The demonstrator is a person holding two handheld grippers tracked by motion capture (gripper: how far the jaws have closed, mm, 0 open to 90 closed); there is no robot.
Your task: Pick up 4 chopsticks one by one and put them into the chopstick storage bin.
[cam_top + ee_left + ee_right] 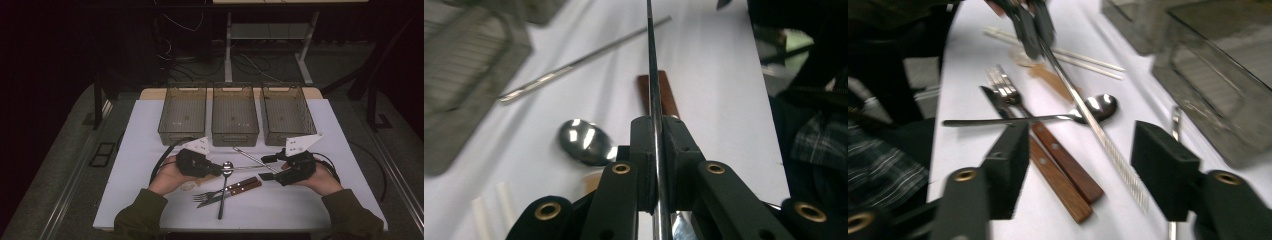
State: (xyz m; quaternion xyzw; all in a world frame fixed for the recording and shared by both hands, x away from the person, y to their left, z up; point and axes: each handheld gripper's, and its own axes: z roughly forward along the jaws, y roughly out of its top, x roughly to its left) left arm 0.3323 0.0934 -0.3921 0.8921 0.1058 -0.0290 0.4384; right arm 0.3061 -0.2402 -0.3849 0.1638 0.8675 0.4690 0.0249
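High view: a white table [150, 150] carries three mesh bins [235, 117] in a row at its far side. Near the front edge lie a fork [207, 196] and a knife [240, 187] with wooden handles, and a spoon [225, 182] with its bowl toward the bins. A second steel rod [252, 159] lies free between spoon and bins. The left gripper [217, 170] points right, just above the spoon bowl; the right gripper [267, 167] points left, facing it, with a gap between the two. No writing can be read on the white plates atop the grippers.

Left gripper view: the jaws are clenched on a thin steel chopstick [655, 100], which runs straight out from between the pads over the table. Below it lie the spoon bowl [586, 142] and the end of a wooden handle [664, 95]. The free rod [584, 60] lies slantwise farther off, near a blurred bin [469, 85]. Two pale sticks [491, 210] lie at the lower left.

Right gripper view: the right gripper [1078, 165] has its jaws spread apart, nothing pressed between the pads. The chopstick [1093, 130] runs from the left gripper [1030, 27] down between them, its ridged end near the right pad; whether it touches that pad I cannot tell. Under it lie the spoon [1048, 117], fork [1005, 87] and wooden handles [1063, 170]. No brand marks can be made out on the cutlery.
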